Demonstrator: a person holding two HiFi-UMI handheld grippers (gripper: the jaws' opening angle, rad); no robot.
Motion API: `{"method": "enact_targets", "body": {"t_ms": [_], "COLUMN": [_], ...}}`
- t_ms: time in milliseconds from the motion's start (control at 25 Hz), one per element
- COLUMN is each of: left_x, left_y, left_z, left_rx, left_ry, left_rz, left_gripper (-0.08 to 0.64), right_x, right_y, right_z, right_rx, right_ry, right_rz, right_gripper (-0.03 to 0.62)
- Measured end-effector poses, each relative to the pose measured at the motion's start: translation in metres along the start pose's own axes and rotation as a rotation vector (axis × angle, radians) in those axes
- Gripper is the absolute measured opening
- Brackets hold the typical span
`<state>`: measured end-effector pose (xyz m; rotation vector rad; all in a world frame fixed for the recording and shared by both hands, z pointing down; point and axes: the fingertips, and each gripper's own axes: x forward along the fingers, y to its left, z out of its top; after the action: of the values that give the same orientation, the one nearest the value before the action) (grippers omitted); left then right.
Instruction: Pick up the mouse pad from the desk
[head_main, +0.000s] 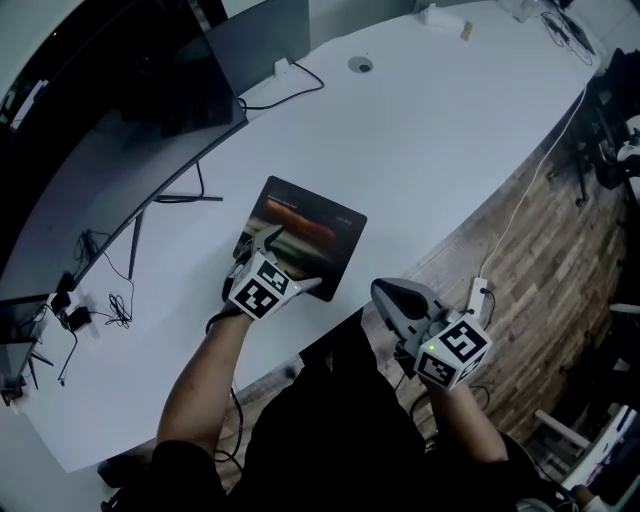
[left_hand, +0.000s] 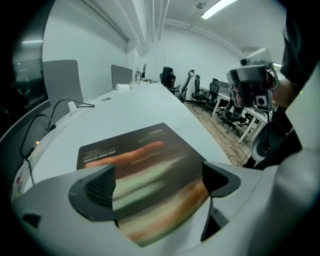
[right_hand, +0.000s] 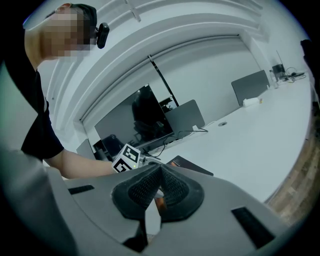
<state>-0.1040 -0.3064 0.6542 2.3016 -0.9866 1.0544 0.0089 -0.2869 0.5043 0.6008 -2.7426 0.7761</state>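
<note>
The mouse pad (head_main: 312, 230), dark with orange and green streaks, lies flat on the white desk (head_main: 430, 130) near its front edge. My left gripper (head_main: 289, 263) hangs over the pad's near corner, tilted down, jaws wide open. In the left gripper view the pad (left_hand: 145, 150) fills the gap between the two fingers of the left gripper (left_hand: 159, 182), whose pads stand clear of it. My right gripper (head_main: 392, 298) is off the desk's front edge, to the right of the pad, shut with nothing in it. In its own view the right gripper (right_hand: 159, 186) shows its pads pressed together.
A dark curved monitor (head_main: 110, 90) stands at the back left with cables (head_main: 105, 290) below it. A grey divider panel (head_main: 260, 40) and a white cable (head_main: 300, 90) lie behind the pad. Right of the desk edge are wood floor (head_main: 540, 230) and a hanging white cord (head_main: 520, 215).
</note>
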Motion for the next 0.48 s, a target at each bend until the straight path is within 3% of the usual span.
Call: {"method": "enact_targets", "body": {"t_ms": [200,480], "left_x": [0.011,0.016], "left_y": [0.006,0.009], "left_z": [0.000,-0.014], "left_rx": [0.051,0.043], "left_ry": [0.060,0.118], "left_rz": [-0.030,-0.049], "left_gripper": [0.535,0.545], "right_x": [-0.001,-0.003], "right_y": [-0.009,-0.012], "right_z": [0.000,0.001], "right_rx": [0.016,0.039], "right_ry": [0.004,-0.002], "right_rz": [-0.013,-0.020], "right_gripper": [0.003,0.003]}}
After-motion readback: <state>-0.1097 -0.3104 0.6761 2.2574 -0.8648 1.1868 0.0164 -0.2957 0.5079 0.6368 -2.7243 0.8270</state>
